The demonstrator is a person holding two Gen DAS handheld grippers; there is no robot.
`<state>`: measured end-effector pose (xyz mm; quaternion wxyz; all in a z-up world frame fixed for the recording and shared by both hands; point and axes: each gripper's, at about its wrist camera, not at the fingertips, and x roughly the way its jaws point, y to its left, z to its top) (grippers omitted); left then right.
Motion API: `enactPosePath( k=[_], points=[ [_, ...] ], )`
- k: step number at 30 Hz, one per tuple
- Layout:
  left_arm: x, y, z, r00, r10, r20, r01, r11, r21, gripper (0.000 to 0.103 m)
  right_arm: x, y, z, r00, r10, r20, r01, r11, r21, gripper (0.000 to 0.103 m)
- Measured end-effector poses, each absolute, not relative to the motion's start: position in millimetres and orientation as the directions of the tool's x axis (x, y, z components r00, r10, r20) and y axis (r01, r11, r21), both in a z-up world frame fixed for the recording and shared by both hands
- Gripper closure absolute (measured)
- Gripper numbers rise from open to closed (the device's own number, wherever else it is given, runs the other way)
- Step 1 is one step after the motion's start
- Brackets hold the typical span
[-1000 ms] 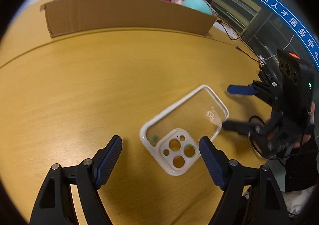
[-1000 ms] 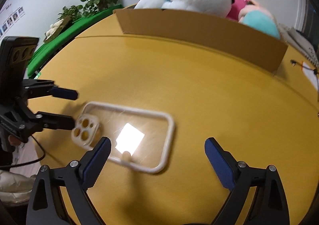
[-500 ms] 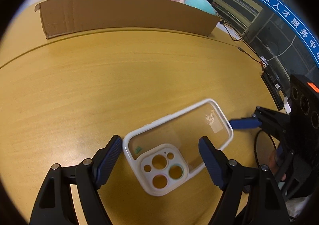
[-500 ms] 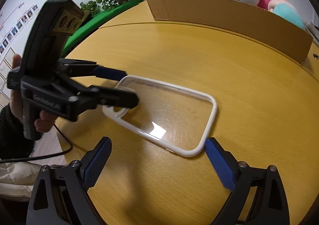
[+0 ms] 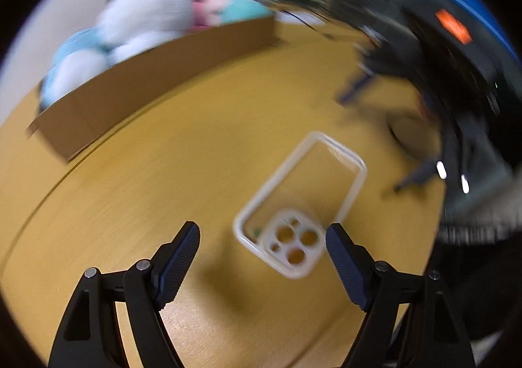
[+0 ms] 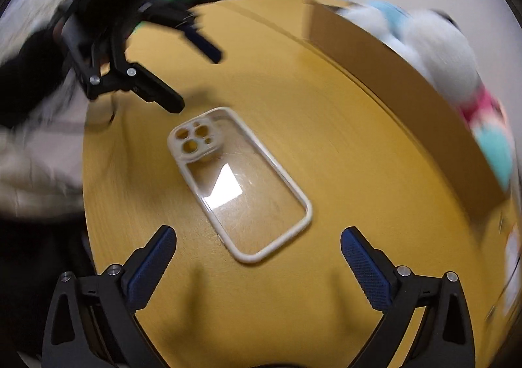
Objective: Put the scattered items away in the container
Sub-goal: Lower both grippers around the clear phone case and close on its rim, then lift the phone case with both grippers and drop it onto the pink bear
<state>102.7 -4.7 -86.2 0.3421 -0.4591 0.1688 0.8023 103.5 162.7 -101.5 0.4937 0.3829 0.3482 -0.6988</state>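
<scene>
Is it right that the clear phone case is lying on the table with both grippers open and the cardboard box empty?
Not quite: the box is not empty; the right wrist view shows plush toys in it. The phone case does lie on the table, with both the left gripper and right gripper open.

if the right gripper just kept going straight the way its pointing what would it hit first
Most likely the clear phone case lying flat on the table, just ahead of the open right gripper; depth is unclear.

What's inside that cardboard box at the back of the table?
Plush toys stick out above the box: a white one, a light blue one and a pink and teal one. The box wall hides anything lower down.
</scene>
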Motion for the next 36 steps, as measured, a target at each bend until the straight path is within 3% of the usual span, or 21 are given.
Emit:
enactPosePath(
  k=[3,8,11,15,24,31,36],
  points=[
    [103.6,3.2,-93.4,-0.297,0.4,-0.867,-0.77,-0.637,-0.03,0.023,100.6,144.8,-106.3,-0.159,-0.416,-0.896,0.986,-0.106,-0.126,0.0],
    [88.4,9.1,-102.6,-0.25,0.428,-0.869,-0.812,-0.581,-0.052,0.023,80.1,126.5,-126.9,-0.082,-0.368,-0.926,0.996,0.0,-0.089,0.001],
    [78.5,11.3,-109.5,-0.212,0.435,-0.875,-0.83,-0.553,-0.074,0.023,77.6,124.7,-140.6,-0.018,-0.335,-0.942,0.998,0.054,-0.038,0.007],
    [74.4,17.6,-118.0,-0.17,0.426,-0.888,-0.868,-0.492,-0.07,0.023,71.3,129.2,-137.9,0.009,-0.37,-0.929,0.999,0.041,-0.007,0.019],
    [73.9,24.1,-123.5,-0.149,0.402,-0.903,-0.932,-0.362,-0.007,0.022,69.8,136.4,-139.5,0.023,-0.39,-0.92,0.998,0.062,-0.001,0.019],
    [60.1,27.0,-119.9,-0.112,0.408,-0.906,-0.942,-0.334,-0.033,0.024,67.6,138.8,-139.4,0.028,-0.383,-0.923,0.998,0.07,0.002,0.019],
    [45.6,25.5,-84.4,-0.157,0.408,-0.899,-0.951,-0.306,0.028,0.024,60.2,141.3,-120.3,0.013,-0.391,-0.92,0.997,0.075,-0.017,0.02]
  ],
)
